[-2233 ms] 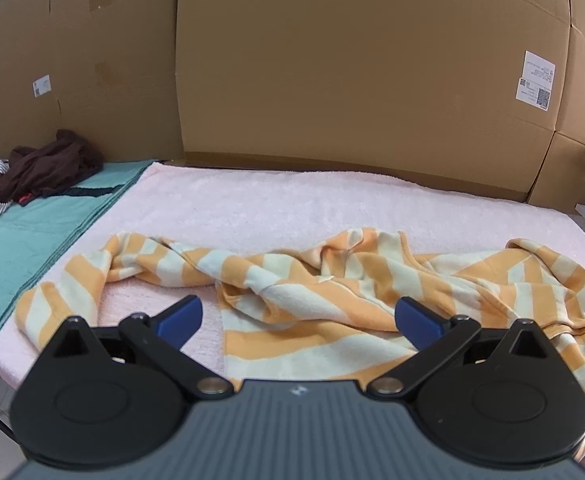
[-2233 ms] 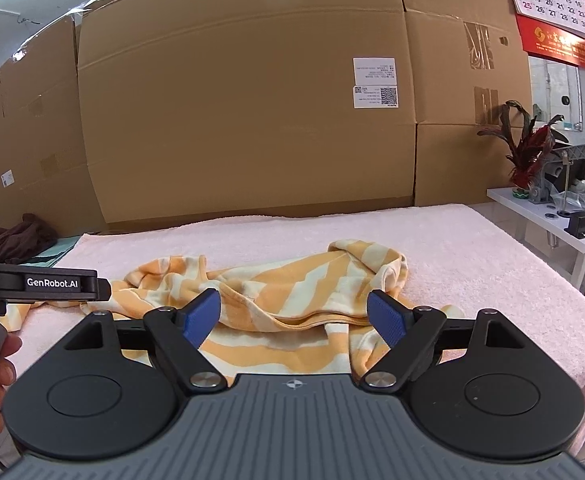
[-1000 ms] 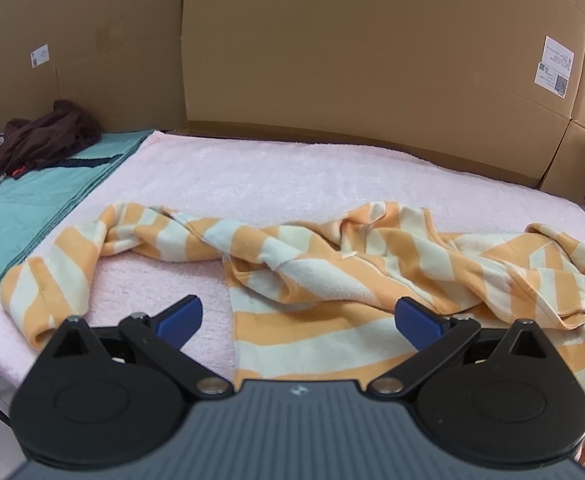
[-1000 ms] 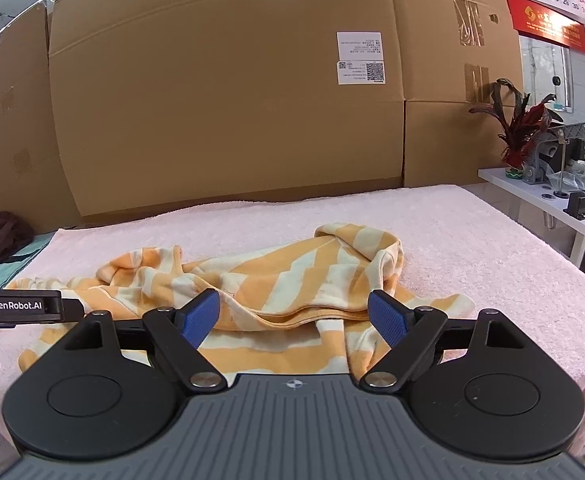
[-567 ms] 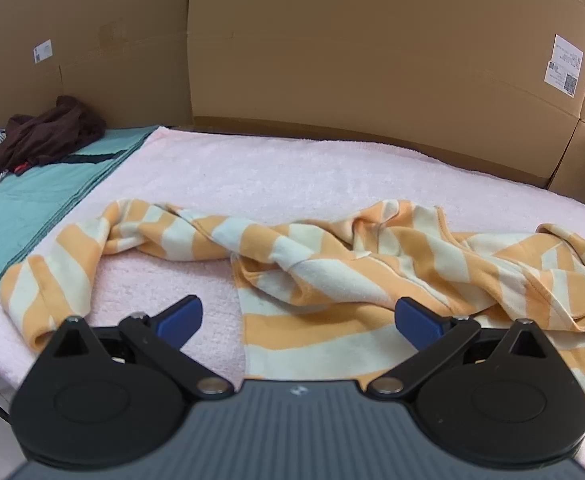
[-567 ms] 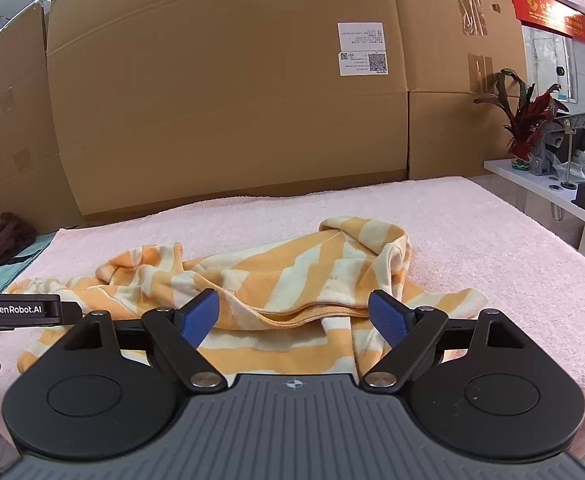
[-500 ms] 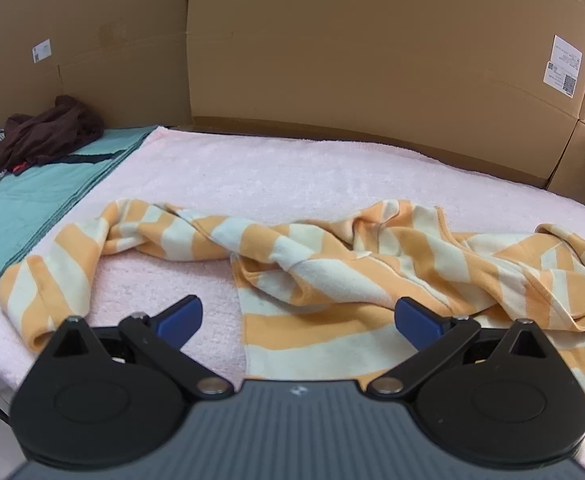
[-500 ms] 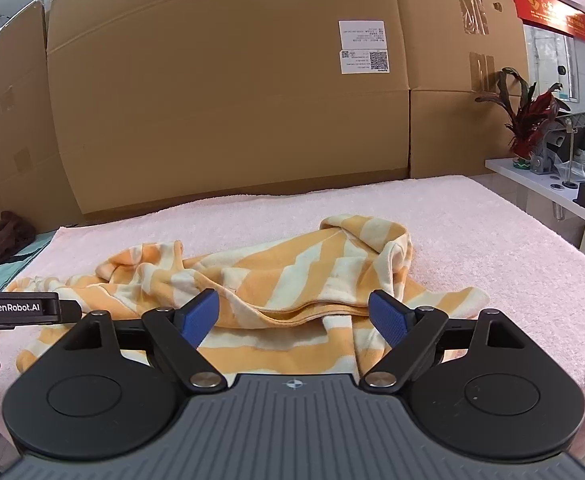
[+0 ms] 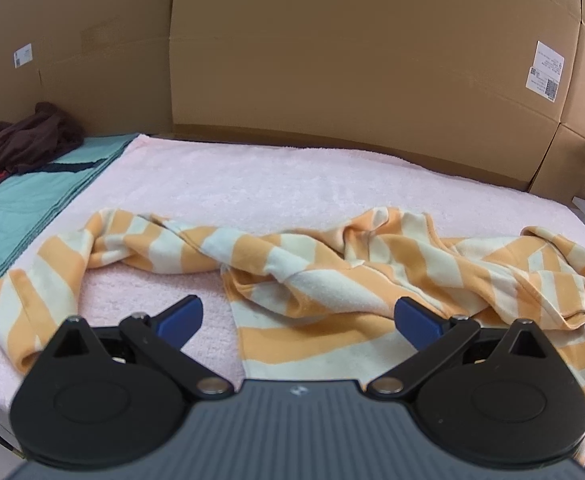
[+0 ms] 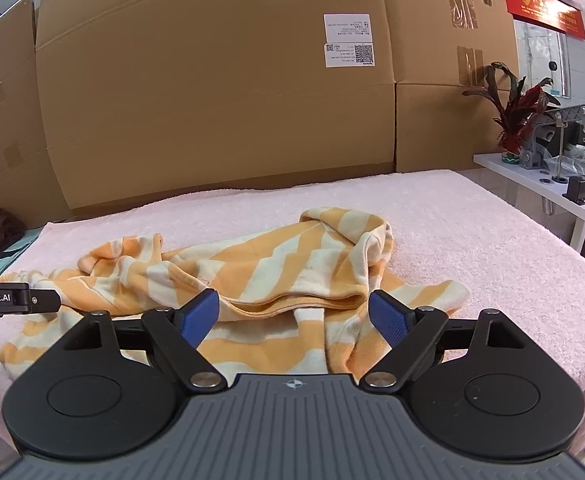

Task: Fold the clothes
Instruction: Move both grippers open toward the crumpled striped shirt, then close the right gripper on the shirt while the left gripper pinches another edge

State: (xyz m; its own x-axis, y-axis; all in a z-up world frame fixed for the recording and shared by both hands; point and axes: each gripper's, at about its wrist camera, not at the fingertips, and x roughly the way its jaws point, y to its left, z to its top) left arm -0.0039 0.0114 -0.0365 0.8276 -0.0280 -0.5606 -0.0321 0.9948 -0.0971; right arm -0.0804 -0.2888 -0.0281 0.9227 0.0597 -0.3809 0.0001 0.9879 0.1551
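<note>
The left tool [image 9: 298, 314] is held low at the near edge of the bench, its two blue-tipped fingers spread wide with nothing between them. The right tool [image 10: 294, 312] sits beside it, also spread wide and empty. Both hover just short of the cloth, not touching it.

Directly ahead of both lies an orange-and-cream striped long-sleeved top [image 9: 332, 276], crumpled on the pink towel-covered bench [image 9: 292, 184]. One sleeve [image 9: 52, 268] trails out to the left and curls back near the bench edge. The body is bunched and twisted in the middle, and its lower hem [image 10: 292, 304] faces the right tool in stacked layers.

Folding has not begun; the top probably needs spreading flat first. The risk, as I judge it, is pinching only the upper layer of that bunched hem, so the garment lifts twisted instead of opening. The trailing sleeve sits close to the edge and could slide off if the body is dragged.

No baskets or bins are visible. To the far left, a dark maroon garment [image 9: 24, 140] is heaped on a teal cloth [image 9: 20, 208]. Tall cardboard boxes [image 10: 212, 100] form the backdrop, and a white side table [image 10: 552, 196] with a red-leaved plant [image 10: 516, 116] stands to the right.
</note>
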